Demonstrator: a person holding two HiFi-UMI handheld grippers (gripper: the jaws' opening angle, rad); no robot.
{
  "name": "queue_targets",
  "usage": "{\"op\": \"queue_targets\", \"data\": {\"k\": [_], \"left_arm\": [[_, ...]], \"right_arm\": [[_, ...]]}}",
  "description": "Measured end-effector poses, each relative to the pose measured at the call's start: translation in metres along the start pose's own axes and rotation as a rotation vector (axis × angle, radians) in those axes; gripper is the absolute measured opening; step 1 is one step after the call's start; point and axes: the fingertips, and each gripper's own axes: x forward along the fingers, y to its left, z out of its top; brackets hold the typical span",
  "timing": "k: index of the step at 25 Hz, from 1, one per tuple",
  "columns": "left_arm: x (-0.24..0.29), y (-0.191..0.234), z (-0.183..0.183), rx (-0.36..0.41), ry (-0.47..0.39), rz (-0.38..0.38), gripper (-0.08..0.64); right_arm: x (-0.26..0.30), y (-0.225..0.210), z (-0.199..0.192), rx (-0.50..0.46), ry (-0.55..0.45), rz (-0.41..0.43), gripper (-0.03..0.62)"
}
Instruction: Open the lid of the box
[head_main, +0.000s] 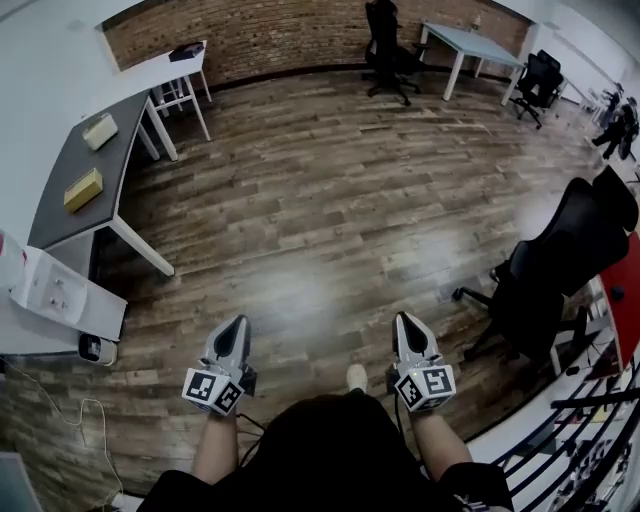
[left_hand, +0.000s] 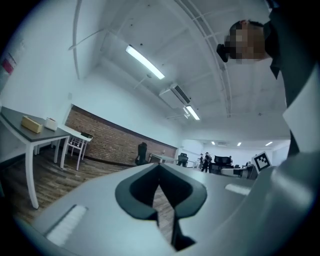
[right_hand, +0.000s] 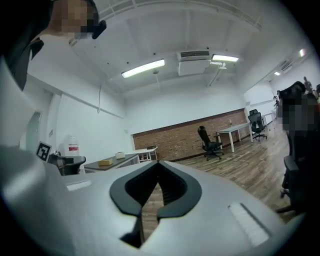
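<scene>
Wooden plank floor (head_main: 330, 200) is all that lies ahead of both tools, so treat this moment as approach, not manipulation. Your left gripper (head_main: 236, 330) is clenched on nothing. Its own view shows the dark pads meeting at the tip, with only floorboards visible through the slit behind them. Your right gripper (head_main: 406, 325) is likewise clenched and empty. You hold both level and parallel, close to your body, a posture suited to carrying rather than working.

No box is within reach. Two candidates rest on the dark grey counter (head_main: 95, 162) at 10 o'clock in the head view. A flat yellow rectangular box (head_main: 83, 190) lies nearer you, and a pale cream rectangular box (head_main: 100, 131) sits farther along, apart from it. Which one the task means cannot be told, and no lid seam is discernible. Judge the task as not started: you must reach the counter and release the jaws before addressing a lid.
</scene>
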Motion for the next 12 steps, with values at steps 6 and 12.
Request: {"op": "queue_targets", "data": {"k": [6, 12], "left_arm": [[0.009, 0.027, 0.012, 0.000, -0.047, 0.155, 0.000], [0.016, 0.043, 0.025, 0.024, -0.116, 0.316, 0.000]], "right_arm": [[0.064, -0.013, 0.020, 0.014, 0.001, 0.105, 0.003], [0.129, -0.030, 0.028, -0.012, 0.021, 0.200, 0.003]]}}
